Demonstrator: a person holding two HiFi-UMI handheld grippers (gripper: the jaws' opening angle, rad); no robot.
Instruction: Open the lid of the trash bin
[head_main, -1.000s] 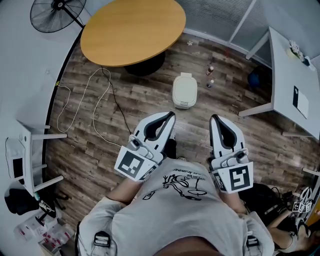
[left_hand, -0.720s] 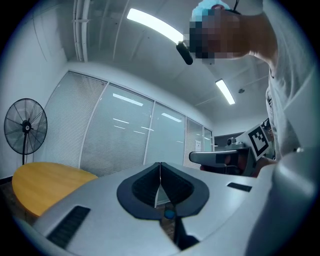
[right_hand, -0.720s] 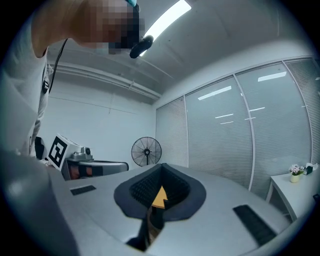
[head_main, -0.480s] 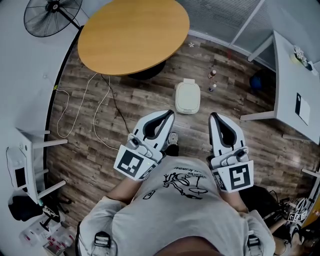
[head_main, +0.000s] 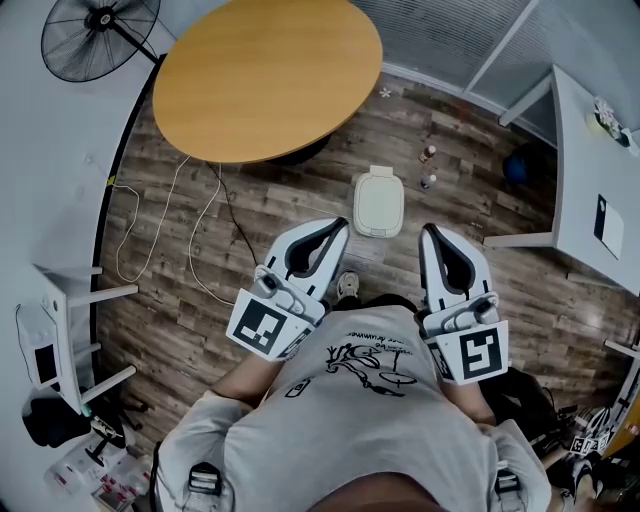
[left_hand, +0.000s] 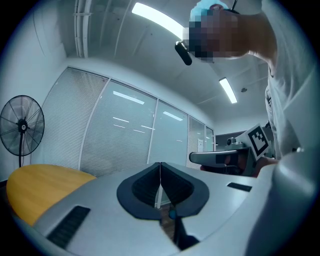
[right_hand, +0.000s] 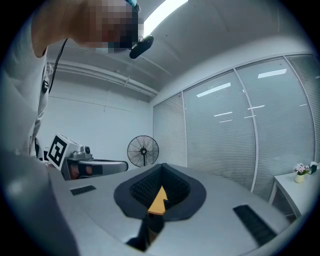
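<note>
A small cream-white trash bin with its lid down stands on the wooden floor, just ahead of me between my two grippers in the head view. My left gripper is held level at waist height, its jaws shut together with nothing between them. My right gripper is held level beside it, also shut and empty. Both tips are short of the bin and well above the floor. Neither gripper view shows the bin.
A round wooden table stands beyond the bin, with a standing fan at the far left. Cables trail over the floor on the left. Two small bottles stand right of the bin near a white desk. A chair stands at left.
I have walked toward the bin: it has slid down the head view and now lies just ahead of both gripper tips. The grippers keep the same pose, shut.
</note>
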